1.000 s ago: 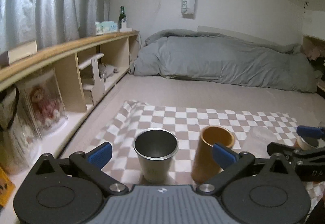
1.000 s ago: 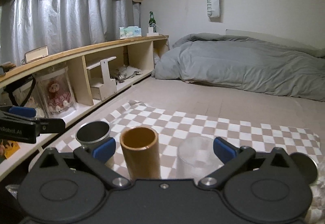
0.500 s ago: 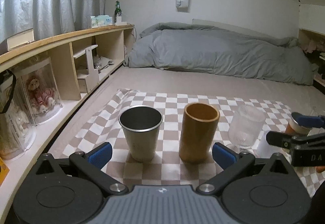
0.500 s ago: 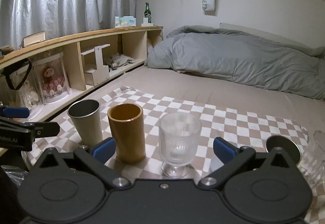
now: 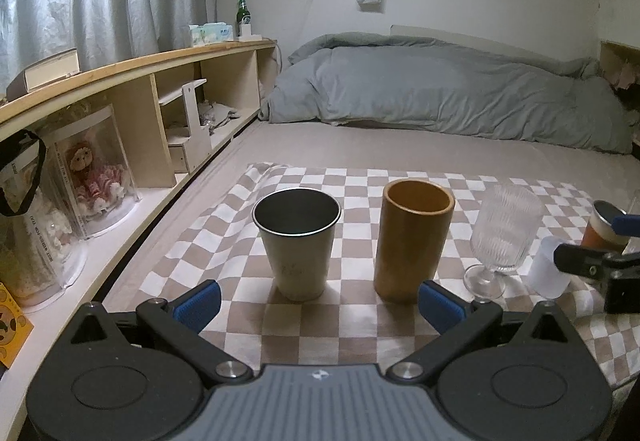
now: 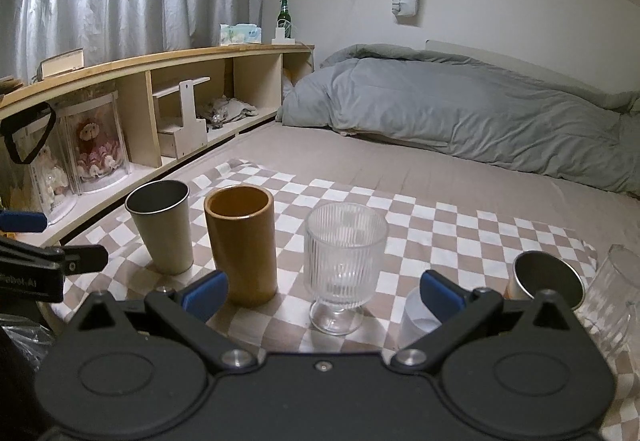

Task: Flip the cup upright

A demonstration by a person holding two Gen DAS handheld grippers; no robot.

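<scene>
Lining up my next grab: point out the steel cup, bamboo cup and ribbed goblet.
steel cup (image 5: 298,255): left wrist view, outer wall.
bamboo cup (image 5: 410,249): left wrist view, front wall.
ribbed goblet (image 6: 344,257): right wrist view, bowl's front.

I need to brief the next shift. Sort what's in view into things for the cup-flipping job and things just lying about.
For the job:
steel cup
brown cup
ribbed glass
white cup
tipped metal cup
left gripper
right gripper

Lying about:
green bottle
tissue pack
grey duvet
boxed doll

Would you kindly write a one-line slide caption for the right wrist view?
Open right claw facing an upright steel cup, amber tumbler and ribbed glass goblet on a checkered cloth.
</scene>
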